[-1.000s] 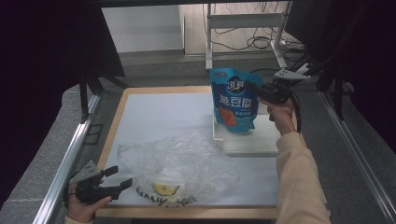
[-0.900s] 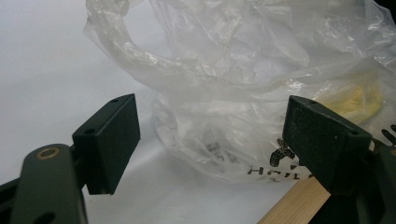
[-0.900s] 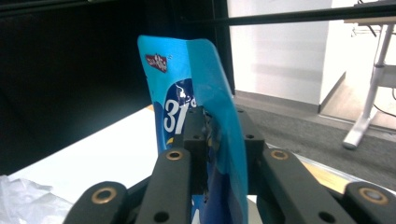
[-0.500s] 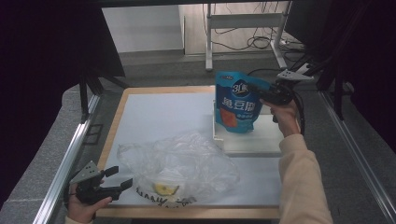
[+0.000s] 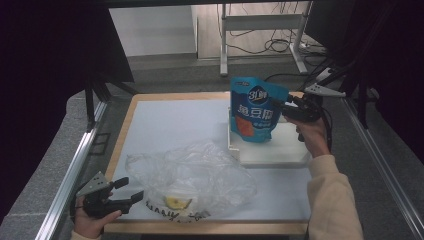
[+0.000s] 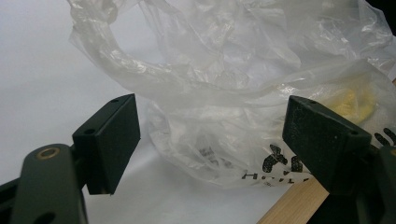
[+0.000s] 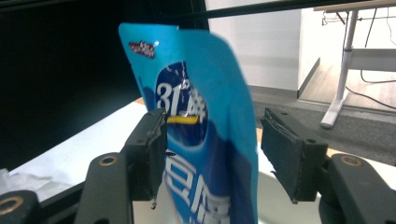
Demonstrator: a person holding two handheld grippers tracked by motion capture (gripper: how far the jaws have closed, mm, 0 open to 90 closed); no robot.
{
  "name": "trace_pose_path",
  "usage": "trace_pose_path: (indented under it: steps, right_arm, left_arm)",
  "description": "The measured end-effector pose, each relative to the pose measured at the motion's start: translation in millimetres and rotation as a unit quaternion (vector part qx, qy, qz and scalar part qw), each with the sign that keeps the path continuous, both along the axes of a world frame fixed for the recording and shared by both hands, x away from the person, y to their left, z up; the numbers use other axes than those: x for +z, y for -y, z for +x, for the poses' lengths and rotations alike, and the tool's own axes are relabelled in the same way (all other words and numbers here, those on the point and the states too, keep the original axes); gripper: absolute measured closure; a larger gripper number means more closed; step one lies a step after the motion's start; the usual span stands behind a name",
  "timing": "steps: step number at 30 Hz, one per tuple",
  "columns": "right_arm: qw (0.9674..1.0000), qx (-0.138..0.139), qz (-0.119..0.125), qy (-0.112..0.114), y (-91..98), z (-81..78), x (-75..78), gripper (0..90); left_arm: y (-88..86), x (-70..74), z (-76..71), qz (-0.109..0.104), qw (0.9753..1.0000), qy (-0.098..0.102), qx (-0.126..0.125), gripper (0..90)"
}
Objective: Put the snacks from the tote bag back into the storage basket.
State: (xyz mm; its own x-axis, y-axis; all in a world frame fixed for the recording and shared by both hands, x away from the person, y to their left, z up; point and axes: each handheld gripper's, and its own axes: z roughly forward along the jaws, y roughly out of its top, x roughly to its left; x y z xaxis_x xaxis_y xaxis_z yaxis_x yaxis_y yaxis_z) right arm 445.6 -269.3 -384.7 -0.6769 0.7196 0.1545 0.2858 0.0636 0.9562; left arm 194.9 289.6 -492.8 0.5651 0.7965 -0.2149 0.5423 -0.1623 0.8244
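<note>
A blue stand-up pouch with white lettering stands on a white platform at the table's right. My right gripper is level with the pouch's upper right edge. Its jaws have just been opening and now stand open. In the right gripper view the pouch is still between the jaws of this gripper, with a clear gap to the right pad. My left gripper rests open at the front left corner. A crumpled clear plastic bag lies just ahead of the left gripper.
The plastic bag holds something yellow and carries black print. A white mat covers the wood-framed board. Metal rails run along both sides of the table. Desk legs and cables stand beyond the far edge.
The right gripper's jaws have spread apart and let go of the pouch, and the right hand has drawn slightly right. The pouch now stands on its own. The left gripper has not moved.
</note>
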Motion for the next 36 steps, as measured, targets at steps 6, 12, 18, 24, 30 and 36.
trace_pose_path:
  steps: [6, 12, 18, 24, 30, 36]
  right_arm:
    - [1.0, 0.002, -0.003, -0.003, 5.1, -16.3, -1.4, 40.0]
    - [0.9999, 0.003, -0.017, -0.002, 7.9, -32.7, -3.5, 39.7]
    - [0.9996, -0.005, -0.029, -0.003, 12.2, -45.4, -7.0, 39.1]
    - [0.9996, -0.002, -0.028, 0.001, 17.4, -57.2, -10.4, 39.0]
    - [0.9995, 0.009, -0.029, 0.002, 18.2, -73.6, -14.4, 39.1]
    - [0.9991, 0.019, -0.037, -0.005, 12.6, -88.2, -25.2, 39.1]
  left_arm:
    - [1.5, -0.2, 0.9, 0.003, 1.0, 0.0, -0.004, 19.0]
    - [2.2, 0.2, 1.0, 0.003, 1.0, 0.002, -0.006, 19.0]
    - [3.4, -0.4, 1.8, 0.006, 0.9999, 0.001, -0.009, 19.0]
    - [3.6, -0.2, 1.8, 0.006, 0.9999, 0.002, -0.01, 19.0]
    - [4.0, 0.0, 2.2, 0.007, 0.9999, 0.002, -0.011, 19.0]
    - [4.5, 0.3, 2.0, 0.007, 0.9999, 0.003, -0.011, 19.0]
